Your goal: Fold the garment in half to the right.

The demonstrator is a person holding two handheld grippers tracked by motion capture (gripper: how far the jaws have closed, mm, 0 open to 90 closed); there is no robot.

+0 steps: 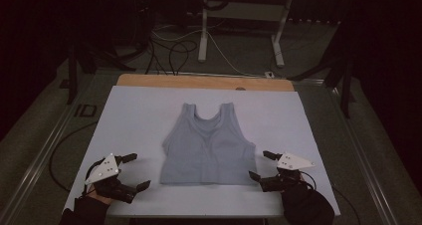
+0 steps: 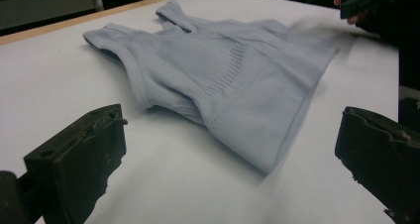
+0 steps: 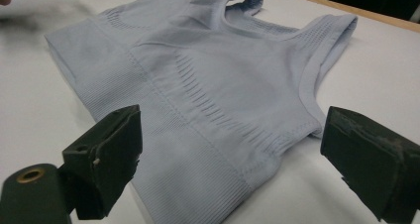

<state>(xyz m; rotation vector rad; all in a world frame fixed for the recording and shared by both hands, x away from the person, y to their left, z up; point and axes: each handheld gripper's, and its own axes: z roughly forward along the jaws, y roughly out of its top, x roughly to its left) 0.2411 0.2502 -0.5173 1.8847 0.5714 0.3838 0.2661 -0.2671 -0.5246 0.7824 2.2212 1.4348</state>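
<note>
The top lies on the table between left claw and right claw.

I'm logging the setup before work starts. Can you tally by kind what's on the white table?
Tank top, pale blue, lying flat: 1
Handheld claws, both open: 2, the left claw and the right claw
Total: 3
</note>
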